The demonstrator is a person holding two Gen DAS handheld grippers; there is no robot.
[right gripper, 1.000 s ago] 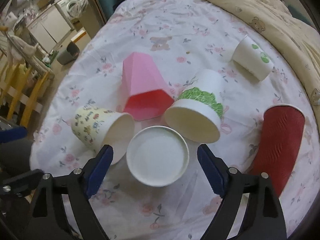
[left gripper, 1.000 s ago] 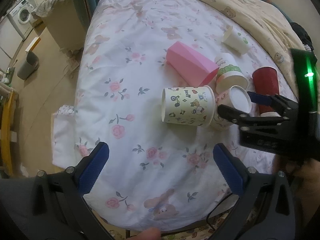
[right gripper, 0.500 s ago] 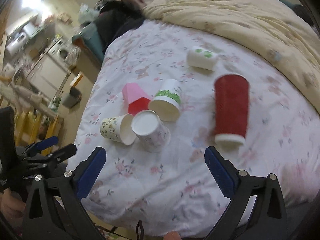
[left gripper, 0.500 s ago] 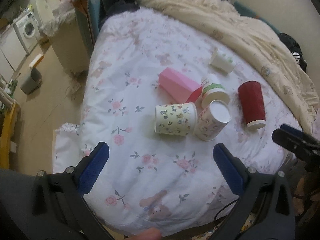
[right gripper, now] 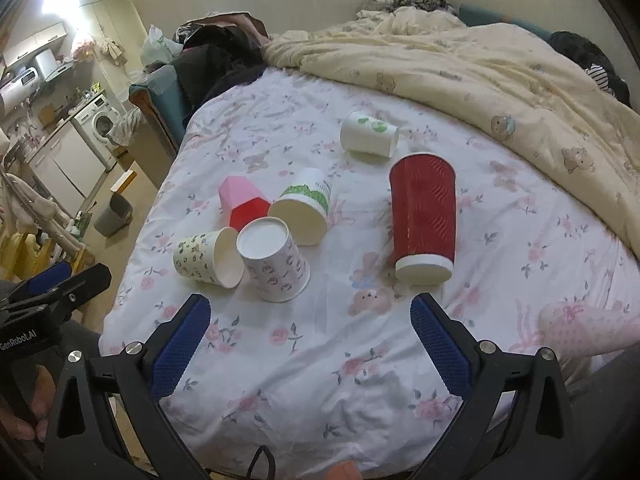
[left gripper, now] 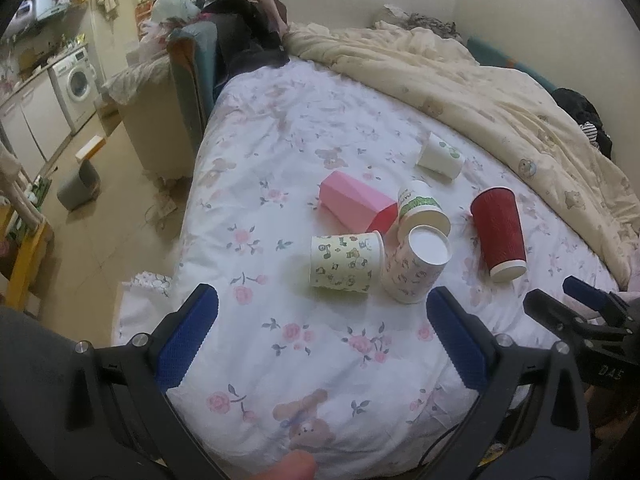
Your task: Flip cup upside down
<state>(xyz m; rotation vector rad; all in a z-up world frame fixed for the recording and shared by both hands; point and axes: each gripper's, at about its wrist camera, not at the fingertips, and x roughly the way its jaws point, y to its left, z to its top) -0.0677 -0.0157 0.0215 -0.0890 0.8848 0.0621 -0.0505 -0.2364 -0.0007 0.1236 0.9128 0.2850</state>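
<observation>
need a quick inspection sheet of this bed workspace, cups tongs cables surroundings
surface: floral bedsheet, soft and wrinkled; cream quilt bunched along the far side.
job's things: pink-print cup stands upside down, base up. Cartoon cup, green-band cup, red ribbed cup, green-spot cup and pink faceted cup lie on their sides.
clutter: four cups crowd together; whether they touch is unclear.
grippers: left tongs and right tongs open, empty, at the near edge.
cables: dark cable loops at the bottom edge.
surroundings: washing machine, grey bin, pile of dark clothes.
</observation>
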